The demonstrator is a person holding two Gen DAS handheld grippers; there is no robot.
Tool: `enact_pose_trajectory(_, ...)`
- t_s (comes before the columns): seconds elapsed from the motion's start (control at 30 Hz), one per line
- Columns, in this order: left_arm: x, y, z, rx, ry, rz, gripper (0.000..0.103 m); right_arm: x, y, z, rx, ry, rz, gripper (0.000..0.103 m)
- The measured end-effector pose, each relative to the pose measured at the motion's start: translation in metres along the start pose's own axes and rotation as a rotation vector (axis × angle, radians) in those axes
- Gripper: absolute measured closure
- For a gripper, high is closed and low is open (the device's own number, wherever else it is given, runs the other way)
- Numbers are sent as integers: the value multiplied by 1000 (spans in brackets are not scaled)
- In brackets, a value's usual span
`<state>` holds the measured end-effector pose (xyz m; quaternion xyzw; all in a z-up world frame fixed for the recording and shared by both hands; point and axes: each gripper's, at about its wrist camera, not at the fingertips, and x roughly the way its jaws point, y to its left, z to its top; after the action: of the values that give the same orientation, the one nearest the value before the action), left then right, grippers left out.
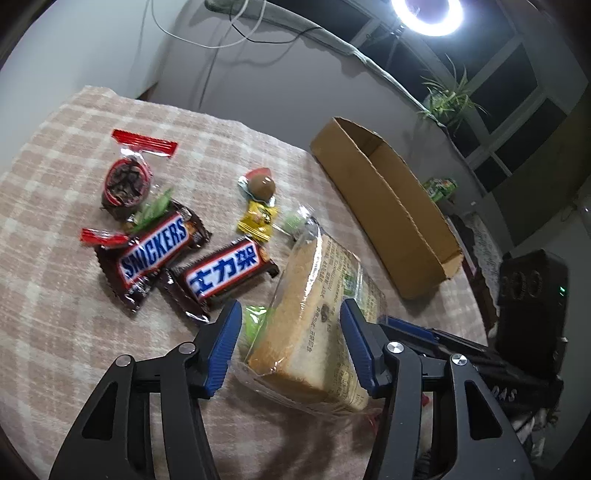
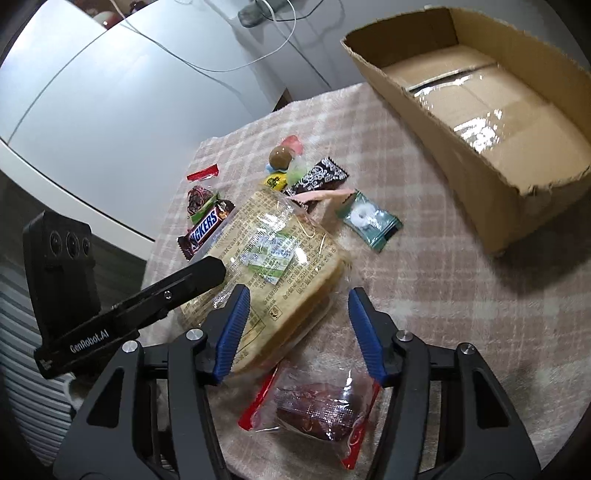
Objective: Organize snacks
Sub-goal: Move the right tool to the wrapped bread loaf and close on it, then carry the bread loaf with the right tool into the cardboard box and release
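A bagged bread loaf [image 1: 314,317] lies on the checked cloth [image 1: 55,280]. My left gripper [image 1: 290,317] is open, its blue fingers on either side of the loaf's near end. The loaf also shows in the right wrist view [image 2: 280,258]. My right gripper [image 2: 297,306] is open over the loaf's corner and a red-edged date packet [image 2: 314,406]. Two Snickers bars [image 1: 155,254] [image 1: 221,273] lie to the left. The open cardboard box [image 1: 384,199] [image 2: 480,122] stands beyond.
Small sweets lie around: a dark red-sealed packet [image 1: 127,177], a brown ball candy [image 1: 260,186], a yellow sachet [image 1: 258,219], a green mint packet [image 2: 369,219], a black patterned wrapper [image 2: 321,177]. A ring light [image 1: 426,14] and plant [image 1: 447,96] stand behind.
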<state>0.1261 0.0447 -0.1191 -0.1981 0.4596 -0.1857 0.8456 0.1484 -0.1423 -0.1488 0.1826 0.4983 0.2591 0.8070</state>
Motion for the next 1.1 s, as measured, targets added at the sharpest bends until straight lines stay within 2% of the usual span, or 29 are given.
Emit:
enact_pose_trajectory(0.17, 0, -5, -3, 20, 3, 5, 50, 6, 4, 1, 16, 16, 49, 51)
enact_pose_trajectory(0.63, -7, -23, -7, 66, -3, 9, 55, -9, 10, 7, 8, -13, 74, 66)
enact_pose_trajectory(0.9, -14, -38, 1, 88, -38, -3, 56, -25, 11, 13, -3, -46, 85, 66)
enact_pose_trajectory(1.1, -17, -57, 12, 122, -68, -4, 56, -52, 8, 26, -15, -98, 77, 66)
